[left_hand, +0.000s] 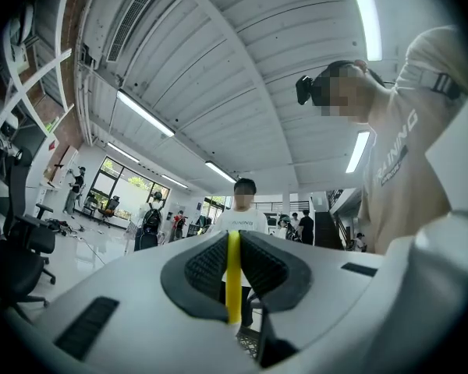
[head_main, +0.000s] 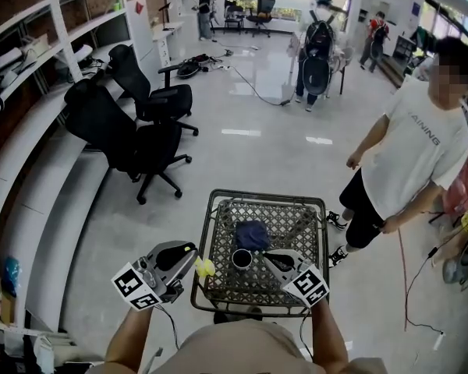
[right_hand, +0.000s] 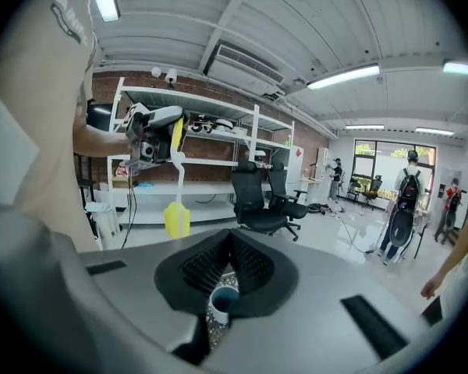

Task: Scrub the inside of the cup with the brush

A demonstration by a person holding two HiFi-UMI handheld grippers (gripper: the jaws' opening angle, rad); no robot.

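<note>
- Yellow handle of the brush (left_hand: 232, 275) is clamped between the pads of your left gripper (head_main: 192, 263), with the jaws closed tight on it.
- The brush's yellow head hangs below that gripper, at the near left edge of the metal mesh table (head_main: 265, 195).
- Your right gripper (head_main: 259, 260) is pinched shut on the wall of the cup (head_main: 242, 258), whose dark opening faces up.
- The cup sits over the near part of the mesh, just right of the brush head and not touching it.
- A dark blue cloth (head_main: 252, 234) lies on the mesh just beyond the cup.
- A person (head_main: 421, 146) in a white T-shirt stands right of the table, and black office chairs (head_main: 132, 131) stand far left.
</note>
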